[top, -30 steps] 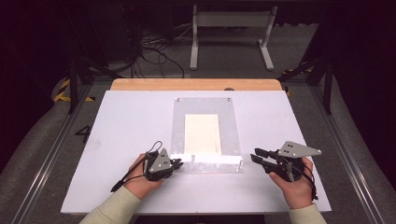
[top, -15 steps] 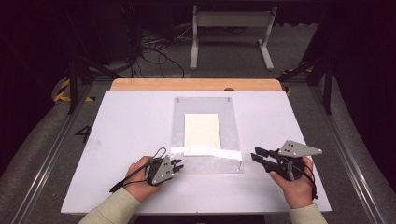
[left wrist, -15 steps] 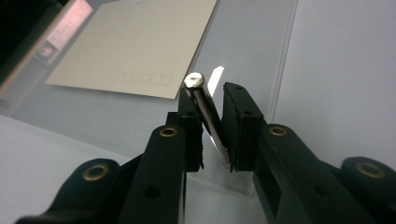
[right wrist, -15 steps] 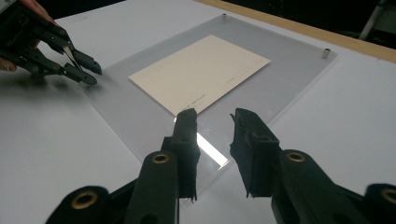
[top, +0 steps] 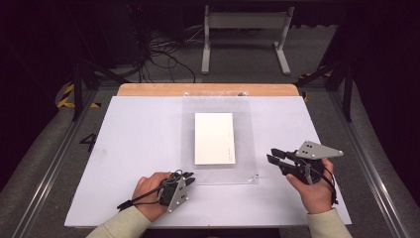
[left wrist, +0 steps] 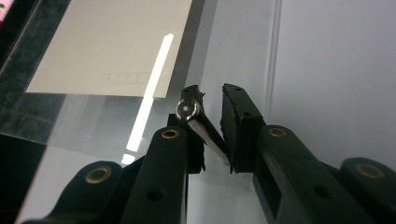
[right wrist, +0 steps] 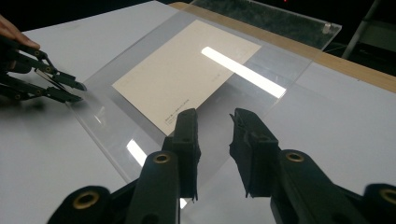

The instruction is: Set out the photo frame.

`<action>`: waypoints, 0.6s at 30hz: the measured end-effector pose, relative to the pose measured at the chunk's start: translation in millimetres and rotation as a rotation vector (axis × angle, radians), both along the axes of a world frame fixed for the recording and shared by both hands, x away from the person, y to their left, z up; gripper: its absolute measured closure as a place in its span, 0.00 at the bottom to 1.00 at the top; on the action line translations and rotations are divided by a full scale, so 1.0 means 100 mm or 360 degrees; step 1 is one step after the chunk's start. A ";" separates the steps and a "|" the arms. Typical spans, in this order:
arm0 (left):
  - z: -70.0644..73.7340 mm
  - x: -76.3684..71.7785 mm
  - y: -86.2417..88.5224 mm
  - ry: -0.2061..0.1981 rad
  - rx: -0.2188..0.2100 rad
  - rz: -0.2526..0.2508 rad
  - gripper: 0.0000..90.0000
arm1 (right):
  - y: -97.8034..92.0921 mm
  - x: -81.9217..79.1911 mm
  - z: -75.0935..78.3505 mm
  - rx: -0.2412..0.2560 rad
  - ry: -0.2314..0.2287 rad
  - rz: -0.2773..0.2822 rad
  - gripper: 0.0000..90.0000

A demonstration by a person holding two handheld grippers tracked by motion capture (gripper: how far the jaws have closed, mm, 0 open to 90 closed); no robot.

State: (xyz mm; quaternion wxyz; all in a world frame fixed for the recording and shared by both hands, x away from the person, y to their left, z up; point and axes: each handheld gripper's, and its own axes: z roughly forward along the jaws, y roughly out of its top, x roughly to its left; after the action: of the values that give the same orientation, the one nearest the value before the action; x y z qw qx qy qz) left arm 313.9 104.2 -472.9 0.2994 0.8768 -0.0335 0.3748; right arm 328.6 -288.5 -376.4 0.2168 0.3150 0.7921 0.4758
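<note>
A clear acrylic sheet (top: 218, 141) lies flat in the middle of the white worktop (top: 133, 139), reaching its far edge, with a cream card (top: 214, 138) under it. Your left gripper (top: 187, 177) sits at the sheet's near left corner, jaws closed on a small metal pin (left wrist: 205, 133) with a round head. Your right gripper (top: 273, 156) hovers just beside the sheet's near right corner, jaws parted and empty.

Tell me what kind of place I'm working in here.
Probably a lab or recording studio bench: a white table in a dark room, loose cables on the floor behind, and a metal stand.
</note>
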 end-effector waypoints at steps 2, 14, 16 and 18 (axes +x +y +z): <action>-0.01 -0.03 -0.02 -0.0072 0.0047 -0.0024 0.88 | 0.02 0.02 0.02 -0.0004 -0.0007 0.0006 0.78; -0.08 -0.17 -0.06 -0.0272 0.0149 -0.0048 0.90 | 0.13 0.16 0.22 -0.0063 -0.0063 0.0047 0.81; -0.09 -0.19 -0.07 -0.0306 0.0172 -0.0055 0.91 | 0.15 0.19 0.24 -0.0066 -0.0064 0.0051 0.81; -0.10 -0.22 -0.08 -0.0347 0.0200 -0.0059 0.91 | 0.16 0.23 0.27 -0.0067 -0.0067 0.0049 0.81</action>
State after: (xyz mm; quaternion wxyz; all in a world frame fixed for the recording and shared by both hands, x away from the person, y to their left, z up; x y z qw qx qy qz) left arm 292.2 96.4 -482.7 0.2451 0.8472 -0.1055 0.4595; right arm 352.0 -272.3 -349.3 0.2326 0.2880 0.8020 0.4687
